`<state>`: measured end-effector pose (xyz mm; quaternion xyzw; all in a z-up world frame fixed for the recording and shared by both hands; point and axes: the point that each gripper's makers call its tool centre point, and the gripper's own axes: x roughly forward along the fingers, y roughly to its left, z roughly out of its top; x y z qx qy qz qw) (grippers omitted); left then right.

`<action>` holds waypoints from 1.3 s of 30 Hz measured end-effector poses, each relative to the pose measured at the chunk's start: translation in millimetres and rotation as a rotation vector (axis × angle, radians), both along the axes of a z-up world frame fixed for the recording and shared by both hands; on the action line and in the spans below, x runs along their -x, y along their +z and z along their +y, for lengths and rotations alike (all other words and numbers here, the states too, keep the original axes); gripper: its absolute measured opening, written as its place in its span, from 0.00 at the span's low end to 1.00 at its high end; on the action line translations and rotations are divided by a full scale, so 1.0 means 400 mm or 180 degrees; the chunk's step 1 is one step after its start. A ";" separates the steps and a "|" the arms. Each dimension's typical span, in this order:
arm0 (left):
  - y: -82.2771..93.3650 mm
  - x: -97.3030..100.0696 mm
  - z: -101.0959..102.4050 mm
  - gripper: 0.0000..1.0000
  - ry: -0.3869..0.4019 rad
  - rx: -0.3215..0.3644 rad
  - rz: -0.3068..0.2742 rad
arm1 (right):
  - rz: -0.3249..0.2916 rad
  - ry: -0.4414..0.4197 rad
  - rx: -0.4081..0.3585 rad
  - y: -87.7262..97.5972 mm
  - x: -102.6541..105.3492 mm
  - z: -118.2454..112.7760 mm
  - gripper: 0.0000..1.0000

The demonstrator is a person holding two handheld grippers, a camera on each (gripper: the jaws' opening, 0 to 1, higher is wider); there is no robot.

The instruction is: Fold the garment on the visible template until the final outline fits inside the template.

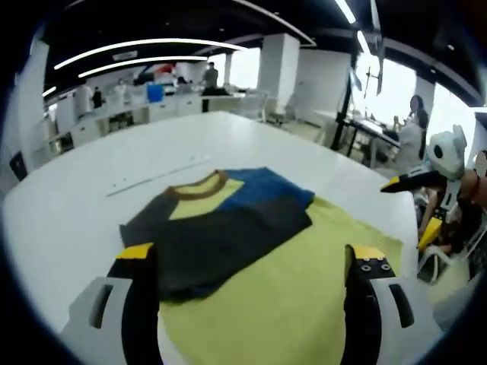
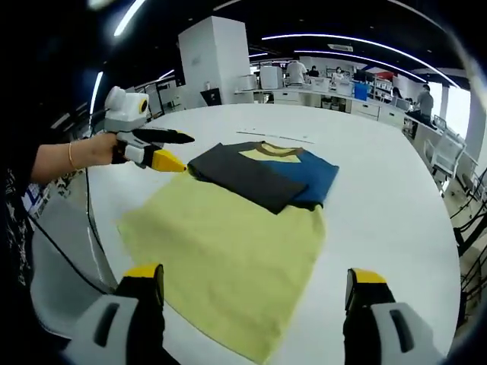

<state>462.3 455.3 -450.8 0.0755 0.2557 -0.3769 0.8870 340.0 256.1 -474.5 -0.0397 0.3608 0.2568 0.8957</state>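
Both grippers spread open, holding nothing, above the half-folded shirt (image 2: 228, 236).
We judge it light, limp cloth; we'd pinch its yellow hem corners with left gripper (image 1: 251, 262) and right gripper (image 2: 255, 285).

I see the T-shirt (image 2: 228, 228) lying on the surface (image 2: 380, 213), sleeves folded over its chest. My left gripper (image 2: 169, 149) hovers beside its left sleeve.
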 end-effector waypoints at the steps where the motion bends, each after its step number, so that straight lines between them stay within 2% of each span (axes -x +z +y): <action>1: 0.000 0.008 0.010 0.99 0.0009 -0.0021 -0.0005 | 0.0010 0.0009 0.0002 -0.004 0.000 -0.001 1.00; 9: 0.004 0.061 0.091 0.96 0.0061 -0.0016 -0.0040 | 0.0067 0.0027 -0.0003 -0.028 0.017 0.007 1.00; 15: -0.020 0.126 0.140 0.93 0.0057 -0.0087 0.0021 | 0.0147 0.0004 0.0003 -0.048 0.033 0.004 0.99; 23: -0.067 0.224 0.154 0.89 0.0025 -0.0045 0.0212 | 0.0260 -0.0066 0.0045 -0.088 0.059 -0.002 0.93; 28: -0.078 0.246 0.166 0.88 0.0267 0.0122 0.0306 | 0.0326 -0.0109 0.0019 -0.111 0.076 0.001 0.89; 34: -0.093 0.283 0.177 0.78 0.0275 -0.0081 0.0323 | 0.0374 -0.0112 0.0095 -0.129 0.095 0.002 0.84; 35: -0.106 0.296 0.190 0.74 0.0316 -0.0170 0.0399 | 0.0377 -0.0131 0.0129 -0.132 0.099 0.000 0.82; 37: -0.121 0.305 0.203 0.70 0.0334 -0.0197 0.0451 | 0.0376 -0.0184 0.0169 -0.137 0.099 -0.010 0.78; 39: -0.142 0.326 0.221 0.63 0.0409 -0.0324 0.0586 | 0.0450 -0.0248 0.0223 -0.146 0.107 -0.020 0.69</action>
